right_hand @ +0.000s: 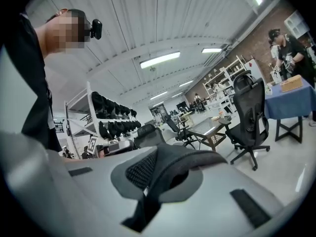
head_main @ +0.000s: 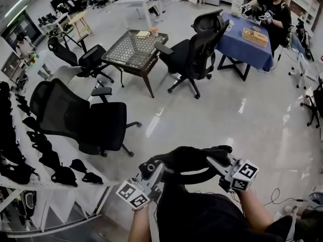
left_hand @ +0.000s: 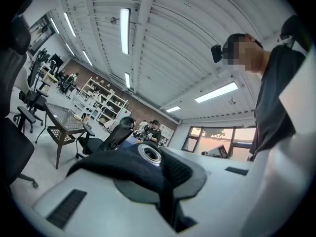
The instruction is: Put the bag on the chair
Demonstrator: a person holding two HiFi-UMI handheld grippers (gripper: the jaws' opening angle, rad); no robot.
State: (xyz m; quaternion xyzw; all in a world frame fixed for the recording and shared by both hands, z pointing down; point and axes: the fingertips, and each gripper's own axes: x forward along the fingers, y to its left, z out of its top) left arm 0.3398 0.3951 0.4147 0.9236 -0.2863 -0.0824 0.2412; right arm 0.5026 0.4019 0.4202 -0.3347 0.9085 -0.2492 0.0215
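Glossy floor [head_main: 202,120] ahead, my left gripper [head_main: 155,171] and right gripper [head_main: 216,161] have their fingers pinched shut on the black bag [head_main: 194,158] close in front, so I'd carry it level over to the chair [head_main: 101,122] seat.

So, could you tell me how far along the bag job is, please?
Done: the bag is picked up, with the left claw and the right claw both shut on it. In hand: it is held in the air, well short of any chair. Left: carrying it over, probably to the nearest black chair, setting it down there and letting go.
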